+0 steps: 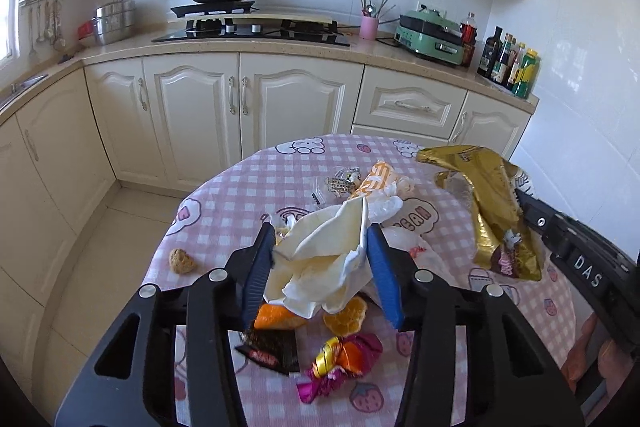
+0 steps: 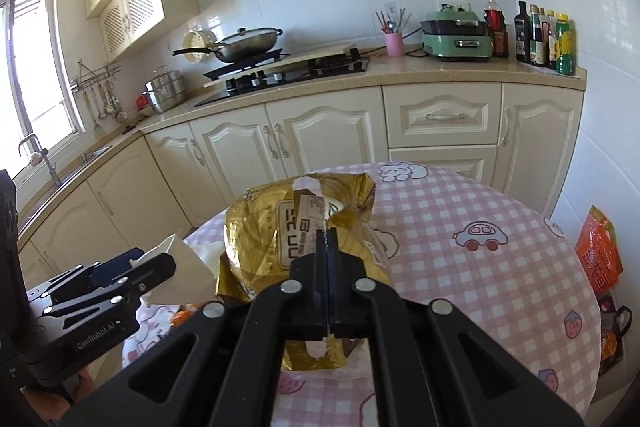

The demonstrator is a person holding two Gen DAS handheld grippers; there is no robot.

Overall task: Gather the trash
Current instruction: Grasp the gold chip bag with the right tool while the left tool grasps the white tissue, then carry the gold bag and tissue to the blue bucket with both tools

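My left gripper (image 1: 322, 235) is shut on a crumpled cream paper napkin (image 1: 324, 259) and holds it over the trash on the pink checked table (image 1: 240, 195). Under it lie orange peel (image 1: 346, 315), a black wrapper (image 1: 272, 349) and a magenta and gold candy wrapper (image 1: 340, 363). My right gripper (image 2: 327, 233) is shut on the edge of a gold foil bag (image 2: 260, 239), which hangs crumpled at the right in the left wrist view (image 1: 492, 203). The left gripper also shows at the lower left of the right wrist view (image 2: 132, 263).
More wrappers (image 1: 372, 187) and a clear packet lie mid-table, and a brown cookie piece (image 1: 182, 261) lies at its left edge. An orange bag (image 2: 598, 251) stands right of the table. Cream kitchen cabinets (image 1: 240, 99) and the counter with a stove stand behind.
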